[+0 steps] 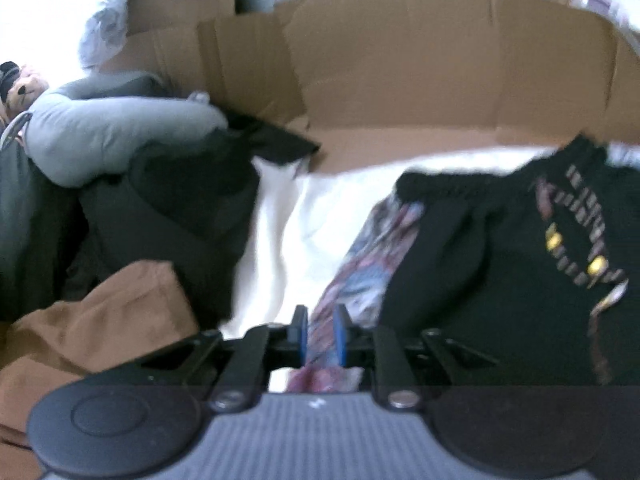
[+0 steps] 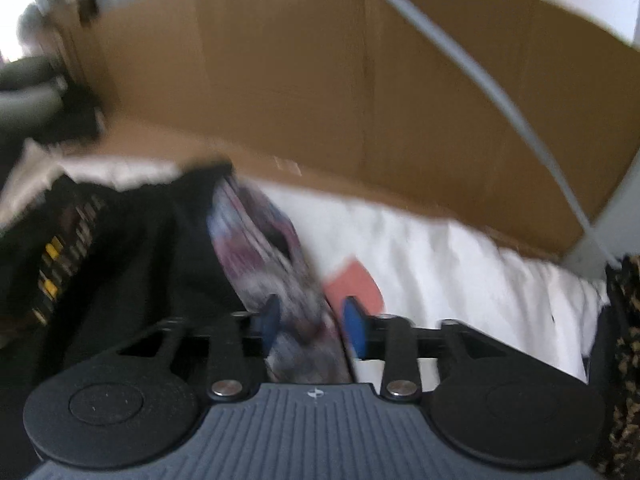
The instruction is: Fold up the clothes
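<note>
Patterned cloth (image 1: 362, 276) is pinched in the left tool (image 1: 320, 334); within the right tool (image 2: 310, 324) it lies loosely, ungripped. Slippage there could spoil the fold.

I see the black garment (image 1: 500, 272) with the yellow and pale print bunched on the white sheet — its patterned red-blue-grey lining (image 1: 360, 276) spills out along both edges. To my left lies a heap: a dark garment (image 1: 180, 208), a brown one (image 1: 108, 320) — and a grey one (image 1: 112, 132) on top.
</note>
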Tool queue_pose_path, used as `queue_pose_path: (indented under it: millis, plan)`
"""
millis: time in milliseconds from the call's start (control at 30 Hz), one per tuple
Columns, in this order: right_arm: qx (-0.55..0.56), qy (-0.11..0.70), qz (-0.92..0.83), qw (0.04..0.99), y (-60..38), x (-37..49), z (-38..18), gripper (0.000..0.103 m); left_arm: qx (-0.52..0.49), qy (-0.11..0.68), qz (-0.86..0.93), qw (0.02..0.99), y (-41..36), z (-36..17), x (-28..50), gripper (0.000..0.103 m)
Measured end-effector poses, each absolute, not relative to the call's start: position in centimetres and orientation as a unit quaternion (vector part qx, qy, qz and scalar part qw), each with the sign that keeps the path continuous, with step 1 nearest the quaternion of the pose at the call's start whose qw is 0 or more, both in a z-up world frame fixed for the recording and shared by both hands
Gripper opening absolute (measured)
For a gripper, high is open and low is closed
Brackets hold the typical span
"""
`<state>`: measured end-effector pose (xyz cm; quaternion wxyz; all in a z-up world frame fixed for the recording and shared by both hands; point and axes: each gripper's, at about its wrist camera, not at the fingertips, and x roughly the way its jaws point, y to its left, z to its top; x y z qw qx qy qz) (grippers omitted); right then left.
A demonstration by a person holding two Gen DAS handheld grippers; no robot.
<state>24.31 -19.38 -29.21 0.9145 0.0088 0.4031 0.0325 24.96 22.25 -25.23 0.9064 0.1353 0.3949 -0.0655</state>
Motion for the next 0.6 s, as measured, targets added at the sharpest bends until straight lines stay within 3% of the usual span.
queue_pose_path:
  millis: [267,600]
  plan:
    - [0.030,0.411,0.069,0.908,-16.0,25.6,-30.3,0.040,0.079,0.433,-0.102,0.892,20.4,-26.9,27.3,0.016]
    - [0.045,0.455,0.020,0.889,-16.2,29.5,-33.2,0.039,0.113,0.458,-0.072,0.879,19.2,-29.4,27.8,0.016]
